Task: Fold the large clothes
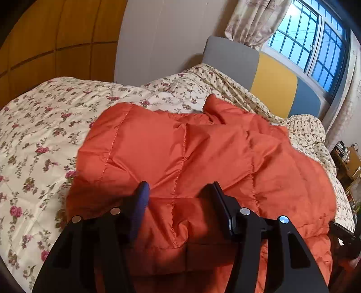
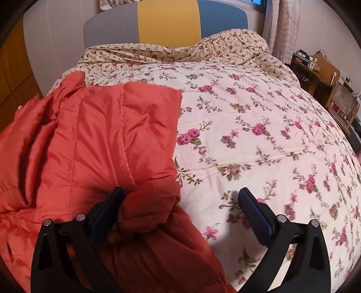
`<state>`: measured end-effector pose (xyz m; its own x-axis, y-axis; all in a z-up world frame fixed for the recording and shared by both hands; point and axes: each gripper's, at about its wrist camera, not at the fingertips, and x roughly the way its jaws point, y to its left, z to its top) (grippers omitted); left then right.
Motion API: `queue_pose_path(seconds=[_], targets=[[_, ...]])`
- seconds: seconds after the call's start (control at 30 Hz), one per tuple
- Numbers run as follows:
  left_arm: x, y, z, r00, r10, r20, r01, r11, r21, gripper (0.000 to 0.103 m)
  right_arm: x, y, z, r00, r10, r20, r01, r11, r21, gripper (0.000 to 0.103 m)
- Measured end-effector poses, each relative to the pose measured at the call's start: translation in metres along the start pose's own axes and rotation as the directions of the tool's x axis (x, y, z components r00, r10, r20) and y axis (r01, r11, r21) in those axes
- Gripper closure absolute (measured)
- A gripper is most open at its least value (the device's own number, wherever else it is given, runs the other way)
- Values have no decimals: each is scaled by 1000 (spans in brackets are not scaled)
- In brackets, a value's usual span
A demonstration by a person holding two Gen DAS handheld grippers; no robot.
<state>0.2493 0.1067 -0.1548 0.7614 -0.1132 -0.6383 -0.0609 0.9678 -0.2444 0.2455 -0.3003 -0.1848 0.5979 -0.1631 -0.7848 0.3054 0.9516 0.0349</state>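
Both grippers at the near hem of the orange jacket (image 1: 180, 146), which lies on the bed (image 2: 259, 135)

Left gripper (image 1: 180, 191) hangs spread above the jacket's middle; right gripper (image 2: 180, 198), spread too, straddles the jacket's right edge, one finger touching a bunched fold, the quilted length running away toward the headboard (image 2: 167, 22).

The puffer jacket (image 2: 94, 139) lies on the bed's quilt (image 2: 259, 139), toward its left side; the headboard (image 2: 167, 20) stands behind.
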Motion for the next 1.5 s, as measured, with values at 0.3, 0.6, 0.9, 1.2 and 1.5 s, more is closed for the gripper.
queue_pose_path(seconds=[0.3, 0.6, 0.9, 1.2, 1.5], targets=[[-24, 3, 26, 996, 16, 90, -13, 999, -33, 17, -65, 75, 41, 964, 207, 165, -193, 976, -98, 2], [43, 23, 43, 984, 177, -24, -176, 984, 34, 14, 7, 139, 32, 981, 171, 90, -149, 966, -213, 2], [72, 33, 39, 985, 143, -96, -142, 990, 19, 3, 32, 151, 22, 990, 103, 92, -77, 963, -257, 2], [6, 3, 32, 987, 154, 39, -154, 988, 5, 4, -12, 125, 18, 980, 148, 132, -120, 972, -201, 2], [42, -65, 5, 987, 149, -65, -126, 952, 279, 3, -1, 115, -1, 992, 99, 77, -81, 975, -207, 2]])
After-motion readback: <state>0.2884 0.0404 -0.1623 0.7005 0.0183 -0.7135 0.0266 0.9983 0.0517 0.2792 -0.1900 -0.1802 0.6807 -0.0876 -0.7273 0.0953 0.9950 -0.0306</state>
